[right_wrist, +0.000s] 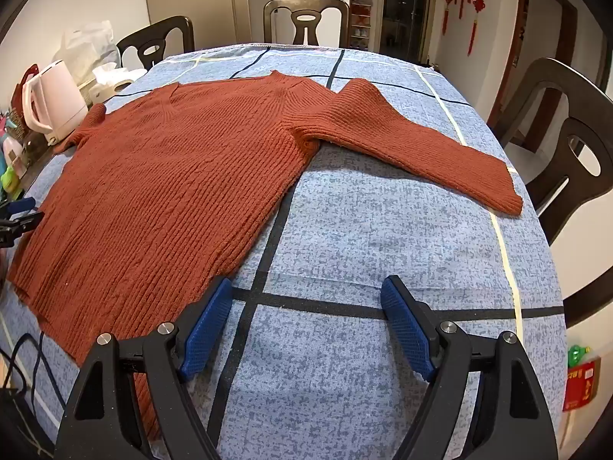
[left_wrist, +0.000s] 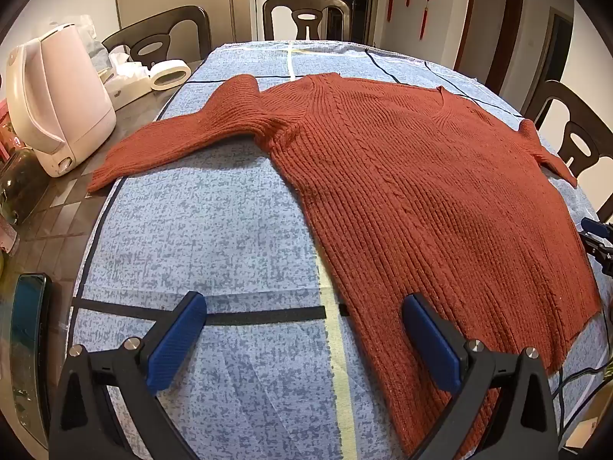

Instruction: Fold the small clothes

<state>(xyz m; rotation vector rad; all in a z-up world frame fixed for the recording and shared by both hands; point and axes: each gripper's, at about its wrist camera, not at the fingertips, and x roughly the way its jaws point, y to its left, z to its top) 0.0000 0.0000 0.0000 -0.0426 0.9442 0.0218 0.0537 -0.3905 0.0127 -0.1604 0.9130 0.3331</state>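
A rust-red ribbed knit sweater (left_wrist: 413,191) (right_wrist: 168,191) lies flat, front up, on a blue patterned tablecloth (left_wrist: 214,230) (right_wrist: 383,230), both sleeves spread outward. My left gripper (left_wrist: 302,306) hovers open over the sweater's near left hem corner; its right pad is above the knit, its left pad above bare cloth. My right gripper (right_wrist: 306,287) hangs open over the near right hem edge, holding nothing. Each gripper shows at the edge of the other view, the right gripper (left_wrist: 597,241) and the left gripper (right_wrist: 19,214). The left sleeve cuff (left_wrist: 103,176) reaches past the cloth's edge.
A white electric kettle (left_wrist: 53,107) (right_wrist: 53,103), a tape roll (left_wrist: 168,74) and tissue box stand on the table's left side. A dark phone-like slab (left_wrist: 27,337) lies at the near left. Wooden chairs (left_wrist: 306,19) (right_wrist: 567,145) ring the table. Cables (right_wrist: 27,360) trail at the near edge.
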